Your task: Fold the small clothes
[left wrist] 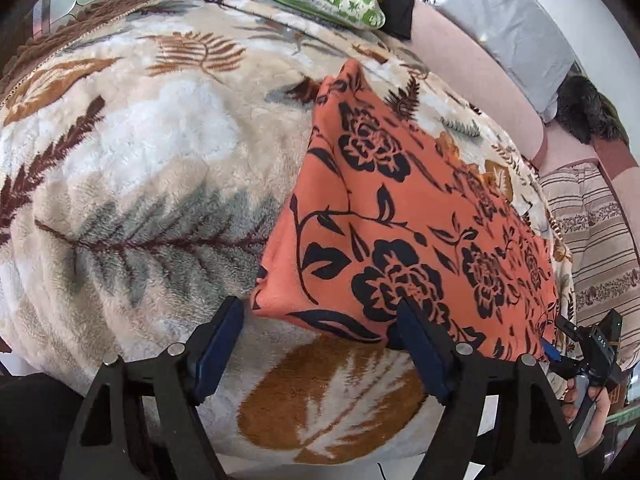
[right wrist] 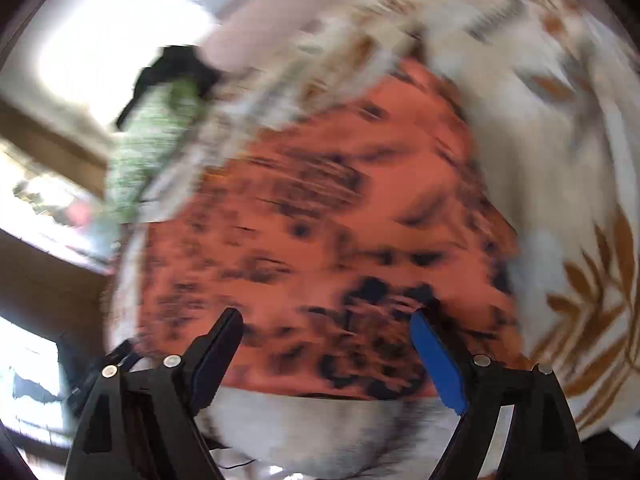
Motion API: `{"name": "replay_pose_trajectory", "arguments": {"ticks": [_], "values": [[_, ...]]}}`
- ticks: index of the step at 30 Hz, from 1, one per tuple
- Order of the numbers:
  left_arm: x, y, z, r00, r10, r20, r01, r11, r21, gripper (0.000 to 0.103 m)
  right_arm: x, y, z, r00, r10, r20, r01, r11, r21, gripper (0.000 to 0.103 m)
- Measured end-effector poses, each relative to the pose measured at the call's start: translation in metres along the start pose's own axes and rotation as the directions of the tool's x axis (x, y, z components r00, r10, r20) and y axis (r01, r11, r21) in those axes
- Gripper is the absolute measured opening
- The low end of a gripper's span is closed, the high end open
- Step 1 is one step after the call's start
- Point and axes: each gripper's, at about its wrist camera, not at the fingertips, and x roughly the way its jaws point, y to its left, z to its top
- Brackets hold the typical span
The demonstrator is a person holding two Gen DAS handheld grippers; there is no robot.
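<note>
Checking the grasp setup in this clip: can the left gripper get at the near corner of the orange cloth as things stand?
Probably yes. The left gripper is open, and the cloth's near corner lies between its fingers on the blanket, with nothing covering it. The right gripper sits off at the cloth's far edge, out of the way.

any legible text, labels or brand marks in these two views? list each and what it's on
"DAS": small white letters on the black body of the right gripper, seen in the left wrist view; partly small, so the reading is tentative.
No text on the orange floral cloth or blanket.
Right wrist view: motion-blurred, nothing readable.
</note>
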Motion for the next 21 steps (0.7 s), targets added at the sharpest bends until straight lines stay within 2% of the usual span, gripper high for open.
{"name": "replay_pose_trajectory", "arguments": {"ticks": [1,2,5,7,8,9,10,11,13,17,19,20,21], "values": [[-0.011,-0.001,0.000,0.999,-0.026,0.021,0.026,1.000,-0.006,0.079,-0.011,-0.002,0.001,0.999,0.040,0.028,-0.041,0.998,0.041,0.081],[-0.020,-0.002,0.002,0.998,-0.046,0.051,0.047,0.999,-0.010,0.079,-0.018,-0.001,0.002,0.999,0.040,0.028,-0.042,0.998,0.052,0.082],[-0.036,-0.009,0.010,0.991,-0.073,0.116,0.073,0.997,0.011,0.080,-0.025,0.005,0.001,0.998,0.018,0.053,-0.015,0.999,-0.047,0.085],[-0.028,-0.008,0.014,0.995,-0.033,0.094,0.032,0.999,0.015,0.080,-0.018,-0.009,-0.003,1.000,0.011,0.022,-0.011,1.000,-0.006,0.085],[-0.017,-0.005,0.015,0.999,-0.009,0.052,0.009,1.000,0.005,0.080,-0.023,-0.013,-0.006,0.998,0.046,0.050,-0.047,0.999,0.014,0.085],[-0.006,0.001,0.015,1.000,0.012,0.010,-0.011,1.000,-0.017,0.061,-0.029,-0.015,-0.010,0.996,0.066,0.067,-0.068,0.998,0.018,0.085],[0.006,0.009,0.015,0.998,0.032,-0.046,-0.034,0.998,-0.047,0.036,-0.028,-0.015,-0.010,0.995,0.072,0.070,-0.073,0.997,0.013,0.085],[0.013,0.017,0.012,0.996,0.033,-0.082,-0.040,0.996,-0.078,0.022,-0.029,-0.016,-0.012,0.995,0.073,0.070,-0.074,0.997,0.006,0.085],[0.007,0.021,0.011,0.998,-0.001,-0.063,-0.006,0.994,-0.108,0.022,-0.030,-0.016,-0.013,0.995,0.079,0.066,-0.079,0.997,-0.002,0.086],[-0.003,0.013,0.014,0.996,0.034,-0.081,-0.040,0.997,-0.073,0.025,-0.031,-0.023,-0.013,0.991,0.115,0.071,-0.116,0.993,0.007,0.086],[-0.012,0.004,0.021,0.996,0.052,-0.071,-0.055,0.998,-0.044,0.037,-0.032,-0.026,-0.012,0.989,0.127,0.070,-0.128,0.992,0.013,0.086],[-0.019,-0.001,0.029,0.998,0.041,-0.039,-0.042,0.999,-0.028,0.049,-0.033,-0.028,-0.013,0.989,0.133,0.070,-0.134,0.991,0.016,0.086],[-0.026,-0.007,0.039,1.000,0.030,0.003,-0.030,1.000,0.000,0.054,-0.034,-0.029,-0.013,0.988,0.138,0.070,-0.140,0.990,0.017,0.087]]}}
